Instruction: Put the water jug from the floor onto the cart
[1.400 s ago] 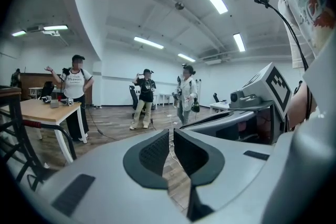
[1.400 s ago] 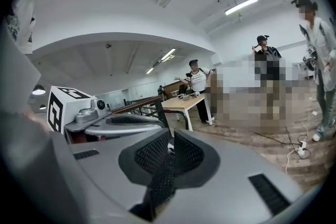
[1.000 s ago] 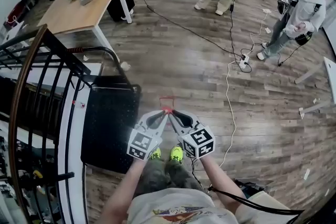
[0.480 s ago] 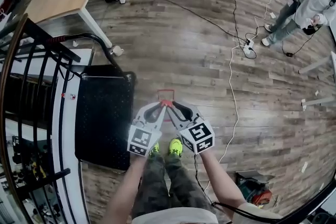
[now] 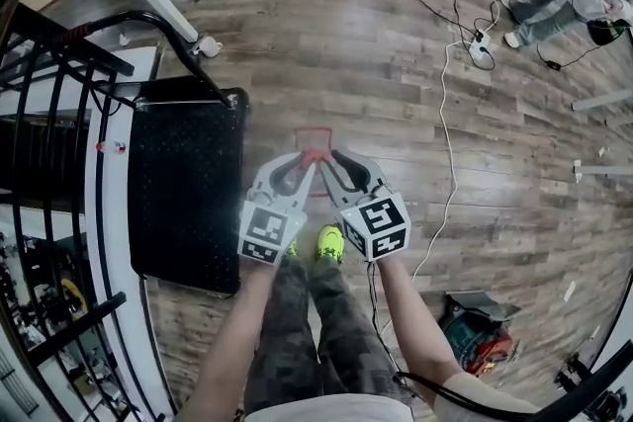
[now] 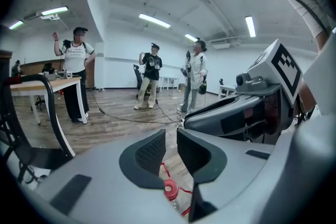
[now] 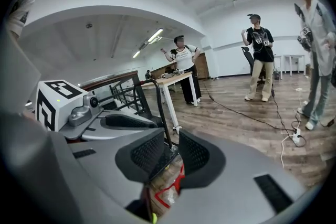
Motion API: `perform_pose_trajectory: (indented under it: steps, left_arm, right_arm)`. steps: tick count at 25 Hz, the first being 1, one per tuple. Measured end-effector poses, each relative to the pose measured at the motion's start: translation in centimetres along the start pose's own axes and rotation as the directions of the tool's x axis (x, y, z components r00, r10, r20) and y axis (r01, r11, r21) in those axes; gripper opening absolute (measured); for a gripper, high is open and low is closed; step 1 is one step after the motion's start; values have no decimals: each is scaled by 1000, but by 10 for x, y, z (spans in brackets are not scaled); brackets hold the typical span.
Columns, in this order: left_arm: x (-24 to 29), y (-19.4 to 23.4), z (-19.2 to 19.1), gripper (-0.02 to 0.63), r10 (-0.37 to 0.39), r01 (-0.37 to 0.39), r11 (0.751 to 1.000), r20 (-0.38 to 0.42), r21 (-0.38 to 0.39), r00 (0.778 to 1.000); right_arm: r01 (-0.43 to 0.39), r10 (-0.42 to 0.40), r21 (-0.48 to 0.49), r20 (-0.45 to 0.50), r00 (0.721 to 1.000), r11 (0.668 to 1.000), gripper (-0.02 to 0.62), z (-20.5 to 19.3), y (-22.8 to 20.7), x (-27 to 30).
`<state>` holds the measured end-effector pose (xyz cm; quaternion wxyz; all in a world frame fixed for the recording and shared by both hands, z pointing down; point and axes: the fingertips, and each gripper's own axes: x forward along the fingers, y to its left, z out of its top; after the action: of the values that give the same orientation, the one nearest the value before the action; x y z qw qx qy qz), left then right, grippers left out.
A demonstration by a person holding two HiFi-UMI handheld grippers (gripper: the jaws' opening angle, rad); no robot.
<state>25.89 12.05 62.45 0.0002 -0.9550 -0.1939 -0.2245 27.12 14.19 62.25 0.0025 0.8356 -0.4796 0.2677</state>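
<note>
Left gripper view: the left gripper [image 6: 171,148] has its jaws a narrow gap apart, and they have just been opening. The pads press on nothing. The red cap [image 6: 169,190] of the water jug [image 5: 313,139] sits just below the tips, with a strand of its red handle [image 6: 164,171] running up under the gap. Right gripper view: the right gripper [image 7: 172,153] also stands slightly parted, having just been opening, with no pad contact visible. The clear jug body and red handle lie directly below its gap, and the cart's black push bar [image 7: 157,107] shows through the gap farther off. Head view: the two grippers meet almost tip to tip over the red handle, and the jug stands on the wood floor [image 5: 396,84] just beyond the tips. The cart [image 5: 188,183] lies to the left of the left gripper, near the jug but apart from it, and the visible deck is bare. Progress, as a judgement: nothing is placed yet. The jug is on the floor and no grip is made, so closing on the handle, the lift and the carry to the deck all remain. Pose: both forearms [image 5: 237,331] reach forward and down and converge. The grippers tilt downward with their marker cubes [image 5: 265,234] toward the person, just above the lime shoes [image 5: 331,242].
</note>
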Motion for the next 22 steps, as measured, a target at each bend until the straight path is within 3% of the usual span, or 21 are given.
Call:
perform_pose_trajectory:
  steps: [4,22]
  left_arm:
    - [10,8,-26,48,15,-15,1000,-13,-16,1000]
    - [101,52,-142,124,33,-38,998,-116,-45,993]
  right_arm:
    - [15,-16,-37,-29,999,999,81,-23,-7,16]
    - [84,-84,-6,-120,989,996,141,-125,-70,104]
